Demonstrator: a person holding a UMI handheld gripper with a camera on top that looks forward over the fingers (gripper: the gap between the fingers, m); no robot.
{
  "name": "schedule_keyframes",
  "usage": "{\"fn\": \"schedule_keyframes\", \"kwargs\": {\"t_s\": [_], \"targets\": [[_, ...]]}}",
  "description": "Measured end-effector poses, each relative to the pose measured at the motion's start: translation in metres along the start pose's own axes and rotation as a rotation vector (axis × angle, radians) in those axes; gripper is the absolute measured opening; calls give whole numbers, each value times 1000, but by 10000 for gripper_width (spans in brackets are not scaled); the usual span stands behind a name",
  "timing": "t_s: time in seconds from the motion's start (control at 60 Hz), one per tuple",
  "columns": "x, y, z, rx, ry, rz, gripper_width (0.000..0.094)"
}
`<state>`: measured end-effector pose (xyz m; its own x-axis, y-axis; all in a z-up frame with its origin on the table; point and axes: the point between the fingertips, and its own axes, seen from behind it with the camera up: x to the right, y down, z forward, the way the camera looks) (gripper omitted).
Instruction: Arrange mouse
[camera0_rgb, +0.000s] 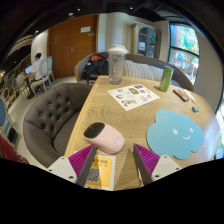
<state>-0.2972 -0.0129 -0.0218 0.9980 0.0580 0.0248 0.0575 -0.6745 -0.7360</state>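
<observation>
gripper view: our tongs (113, 163) spread wide, holding nothing; pink mouse (104, 137) just ahead between them at the worktop (140, 118) near edge, long axis crosswise.

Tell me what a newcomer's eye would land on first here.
First, the pale pink mouse lying on the wooden table, just ahead of the open tongs and closer to the left finger. Next, the blue cloud-shaped mat to its right. Then the clear jar standing at the table's far end, with a printed sheet between it and the mouse.
</observation>
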Motion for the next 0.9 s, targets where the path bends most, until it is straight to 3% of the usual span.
{"fn": "schedule_keyframes", "kwargs": {"t_s": [0.333,0.383,0.467,0.65,0.8,0.9], "targets": [[-6,-48,44,53,-134,-54,774],[-7,-54,50,58,-148,-66,723],[0,-61,60,68,-123,-56,539],[5,-61,63,36,-67,-4,481],[-7,-58,40,-37,-189,62,390],[30,-88,2,42,-158,50,390]]}}
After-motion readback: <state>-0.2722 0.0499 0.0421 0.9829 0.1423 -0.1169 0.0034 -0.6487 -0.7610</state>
